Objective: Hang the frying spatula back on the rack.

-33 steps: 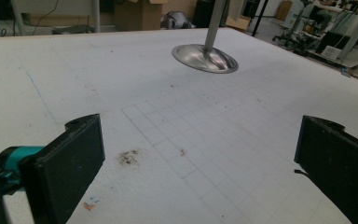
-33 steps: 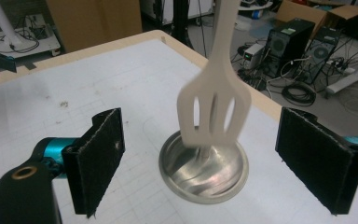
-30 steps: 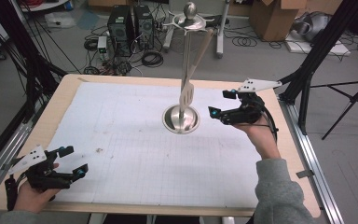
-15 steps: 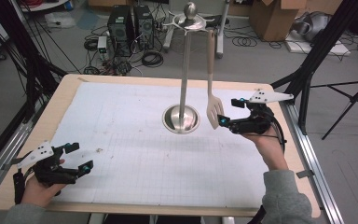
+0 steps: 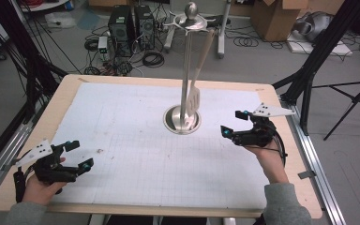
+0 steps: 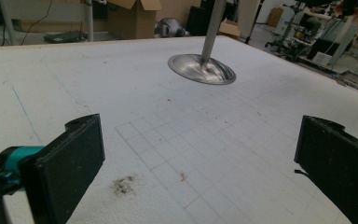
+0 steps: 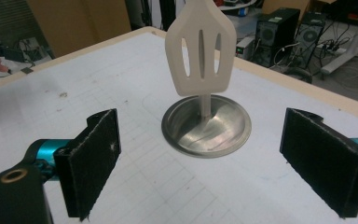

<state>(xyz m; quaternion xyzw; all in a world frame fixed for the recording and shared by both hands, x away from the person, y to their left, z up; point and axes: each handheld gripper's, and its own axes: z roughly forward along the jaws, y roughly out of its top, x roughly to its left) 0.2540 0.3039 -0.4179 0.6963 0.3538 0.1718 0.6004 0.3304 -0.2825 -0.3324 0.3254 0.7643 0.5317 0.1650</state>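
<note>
A pale slotted spatula (image 5: 193, 99) hangs from the steel stand (image 5: 183, 123) mid-worktop, the right gripper (image 5: 233, 123) wide open and empty just beside it — a careless nudge could swing it off its hook.

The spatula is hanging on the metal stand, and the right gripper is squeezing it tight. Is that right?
Not quite. The spatula does hang on the metal stand, but the right gripper is not squeezing it. The right gripper view shows its fingers spread wide apart with nothing between them, and the spatula hangs free farther off, above the stand's round base.
</note>
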